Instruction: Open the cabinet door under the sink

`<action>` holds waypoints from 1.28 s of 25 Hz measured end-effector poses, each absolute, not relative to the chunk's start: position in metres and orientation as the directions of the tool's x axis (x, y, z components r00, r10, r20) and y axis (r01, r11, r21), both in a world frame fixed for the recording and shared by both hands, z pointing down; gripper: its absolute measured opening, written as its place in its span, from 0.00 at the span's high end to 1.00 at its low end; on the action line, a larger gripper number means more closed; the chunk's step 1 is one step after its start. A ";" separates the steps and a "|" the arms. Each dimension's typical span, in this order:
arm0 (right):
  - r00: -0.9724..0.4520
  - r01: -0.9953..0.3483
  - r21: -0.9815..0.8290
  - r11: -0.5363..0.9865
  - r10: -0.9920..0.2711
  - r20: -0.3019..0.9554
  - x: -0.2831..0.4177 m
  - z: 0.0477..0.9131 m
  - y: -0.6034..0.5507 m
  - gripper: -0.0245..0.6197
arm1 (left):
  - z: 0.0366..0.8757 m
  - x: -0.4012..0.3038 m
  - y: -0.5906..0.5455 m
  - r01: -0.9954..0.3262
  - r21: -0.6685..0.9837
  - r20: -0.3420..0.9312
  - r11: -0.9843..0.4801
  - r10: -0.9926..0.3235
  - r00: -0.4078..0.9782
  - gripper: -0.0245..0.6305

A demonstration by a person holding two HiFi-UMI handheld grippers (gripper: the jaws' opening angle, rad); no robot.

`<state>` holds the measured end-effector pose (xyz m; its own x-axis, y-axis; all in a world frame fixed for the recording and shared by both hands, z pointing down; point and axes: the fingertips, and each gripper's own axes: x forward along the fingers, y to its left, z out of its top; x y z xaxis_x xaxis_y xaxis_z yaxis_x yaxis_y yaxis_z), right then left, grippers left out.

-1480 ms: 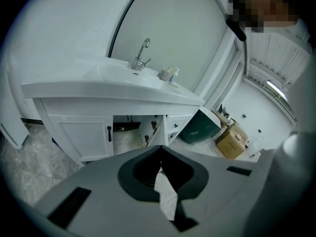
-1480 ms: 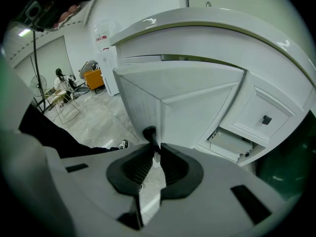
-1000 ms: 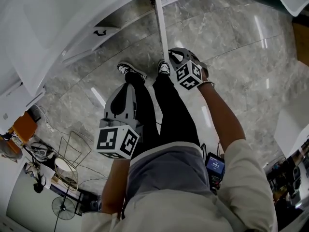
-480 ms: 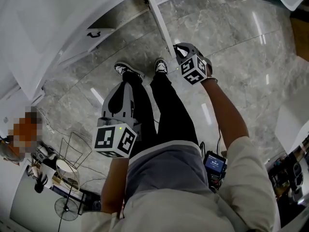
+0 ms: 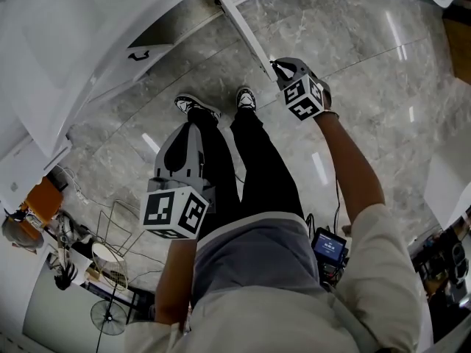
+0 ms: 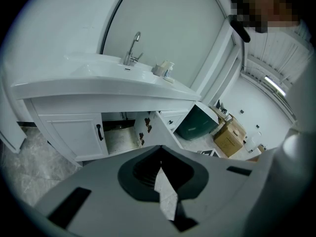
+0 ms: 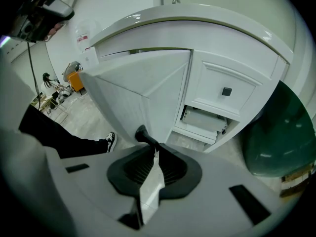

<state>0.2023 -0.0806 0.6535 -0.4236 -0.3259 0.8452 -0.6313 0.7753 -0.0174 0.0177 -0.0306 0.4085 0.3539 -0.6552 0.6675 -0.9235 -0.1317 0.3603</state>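
Where the right tool (image 5: 275,65) reaches forward in the head view, we see its tip against the outer edge of the white cabinet door (image 5: 239,24), which stands swung out from the vanity over the grey marble floor (image 5: 368,87). In the right gripper view the two jaws of this tool (image 7: 154,149) are brought together at their tips on the black handle (image 7: 143,135) of that door (image 7: 143,93). The door panel fills the left half of the view and angles away from the cabinet front. To its right we see a drawer front with a small square knob (image 7: 226,91), and below it an open lower space. A dark green bin (image 7: 281,137) stands at the far right.

The left tool (image 5: 193,127) hangs low beside our legs, well apart from the cabinet. In its own view the jaws of this tool (image 6: 159,149) are closed, with nothing between them.

From there we see the white sink (image 6: 98,75) with its chrome faucet (image 6: 132,48). Under the sink, a second door (image 6: 74,135) on the left sits flush and shut. Beside it the compartment is open, and the cabinet door (image 6: 157,132) is turned outward so that its hinges show on the inner face. The green bin (image 6: 195,122) and a cardboard box (image 6: 229,135) stand further right. Both shoes (image 5: 197,107) are planted just short of the vanity.
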 end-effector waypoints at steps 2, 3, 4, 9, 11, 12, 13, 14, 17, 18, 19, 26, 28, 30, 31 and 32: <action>-0.418 -0.630 -0.016 0.776 -0.321 0.850 0.208 0.655 -0.082 0.90 | 0.408 0.021 -0.032 -0.922 0.362 0.666 -0.138 -0.654 0.359 0.96; -0.415 -0.632 -0.018 0.775 -0.320 0.852 0.212 0.655 -0.083 0.90 | 0.409 0.022 -0.032 -0.921 0.362 0.666 -0.141 -0.652 0.362 0.96; -0.414 -0.633 -0.020 0.774 -0.317 0.853 0.214 0.656 -0.084 0.90 | 0.409 0.023 -0.033 -0.921 0.362 0.667 -0.145 -0.651 0.364 0.96; -0.424 -0.602 -0.029 0.798 -0.288 0.859 0.217 0.655 -0.088 0.90 | 0.407 0.025 -0.036 -0.921 0.359 0.667 -0.152 -0.648 0.367 0.96; -0.423 -0.596 -0.028 0.803 -0.284 0.860 0.218 0.655 -0.088 0.90 | 0.407 0.025 -0.036 -0.921 0.360 0.669 -0.149 -0.647 0.366 0.96; -0.422 -0.596 -0.028 0.803 -0.283 0.862 0.219 0.655 -0.088 0.90 | 0.407 0.024 -0.036 -0.921 0.359 0.669 -0.149 -0.647 0.366 0.96; -0.420 -0.595 -0.028 0.803 -0.281 0.863 0.220 0.655 -0.088 0.90 | 0.407 0.023 -0.036 -0.922 0.358 0.670 -0.149 -0.647 0.365 0.96; -0.418 -0.594 -0.027 0.804 -0.280 0.864 0.220 0.656 -0.088 0.90 | 0.406 0.022 -0.036 -0.922 0.357 0.670 -0.149 -0.647 0.364 0.96; -0.409 -0.586 -0.019 0.810 -0.275 0.870 0.219 0.656 -0.088 0.90 | 0.404 0.020 -0.036 -0.923 0.356 0.668 -0.148 -0.650 0.362 0.96; -0.403 -0.582 -0.015 0.813 -0.273 0.873 0.220 0.655 -0.088 0.90 | 0.403 0.019 -0.037 -0.923 0.356 0.667 -0.148 -0.652 0.362 0.96; -0.397 -0.580 -0.014 0.814 -0.268 0.878 0.221 0.655 -0.088 0.90 | 0.401 0.018 -0.037 -0.923 0.355 0.666 -0.148 -0.652 0.361 0.96; -0.351 -0.609 -0.054 0.791 -0.208 0.913 0.231 0.662 -0.078 0.90 | 0.396 0.006 -0.039 -0.925 0.349 0.658 -0.153 -0.663 0.357 0.96; -0.345 -0.629 -0.064 0.775 -0.204 0.916 0.236 0.660 -0.074 0.90 | 0.395 0.004 -0.035 -0.925 0.345 0.660 -0.158 -0.661 0.359 0.96; -0.349 -0.655 -0.077 0.752 -0.211 0.913 0.242 0.655 -0.072 0.90 | 0.395 0.004 -0.032 -0.926 0.342 0.660 -0.162 -0.660 0.359 0.96; -0.352 -0.666 -0.083 0.741 -0.214 0.911 0.244 0.652 -0.071 0.90 | 0.394 0.003 -0.031 -0.926 0.342 0.659 -0.159 -0.662 0.357 0.96; -0.354 -0.676 -0.088 0.732 -0.218 0.909 0.246 0.649 -0.070 0.90 | 0.393 0.002 -0.029 -0.927 0.344 0.658 -0.153 -0.665 0.354 0.96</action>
